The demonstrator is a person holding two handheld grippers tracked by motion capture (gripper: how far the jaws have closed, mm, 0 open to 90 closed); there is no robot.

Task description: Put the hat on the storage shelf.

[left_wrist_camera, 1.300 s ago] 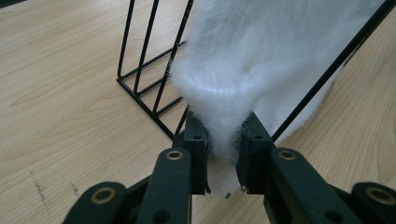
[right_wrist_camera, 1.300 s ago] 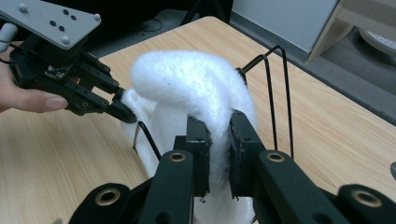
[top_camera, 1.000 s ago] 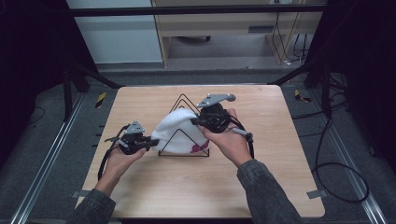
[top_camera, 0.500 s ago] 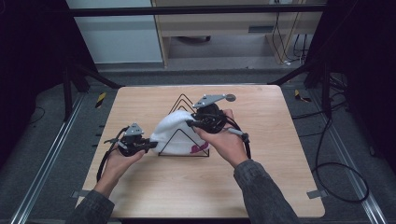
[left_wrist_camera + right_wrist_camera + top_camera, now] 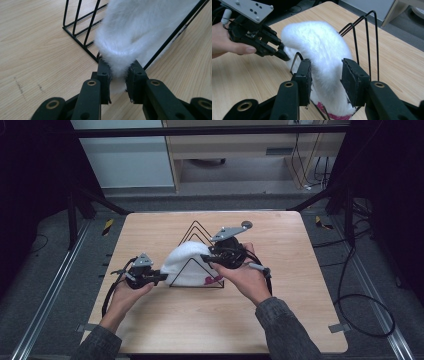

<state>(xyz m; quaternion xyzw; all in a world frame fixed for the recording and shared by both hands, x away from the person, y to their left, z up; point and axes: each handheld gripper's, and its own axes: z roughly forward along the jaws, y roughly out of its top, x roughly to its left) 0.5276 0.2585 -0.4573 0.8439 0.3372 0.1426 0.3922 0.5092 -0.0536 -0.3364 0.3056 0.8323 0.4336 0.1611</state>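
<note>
A white fluffy cloth piece (image 5: 186, 265) with a pink patch (image 5: 212, 280) at its lower edge lies draped over a black wire rack (image 5: 195, 227) of triangular loops. My left gripper (image 5: 162, 278) is shut on the fluffy piece's left edge (image 5: 140, 27), and the fur bunches between its pads (image 5: 119, 75). My right gripper (image 5: 325, 75) straddles the fluffy piece (image 5: 317, 42) from the right side. Its jaws have just been opening and stand apart with the fur between them, no longer pinching it. In the right gripper view the left gripper (image 5: 283, 53) shows at the cloth's far edge.
The rack (image 5: 372, 37) stands mid-table on a light wooden tabletop (image 5: 300, 310). Cables lie on the floor at the right, and a metal frame and shelving stand beyond the far edge. Bare wood surrounds the rack on all sides.
My right gripper's jaws have parted from the white fluffy piece, which now sits rounder and lower over the rack. Neither hand has shifted noticeably.
</note>
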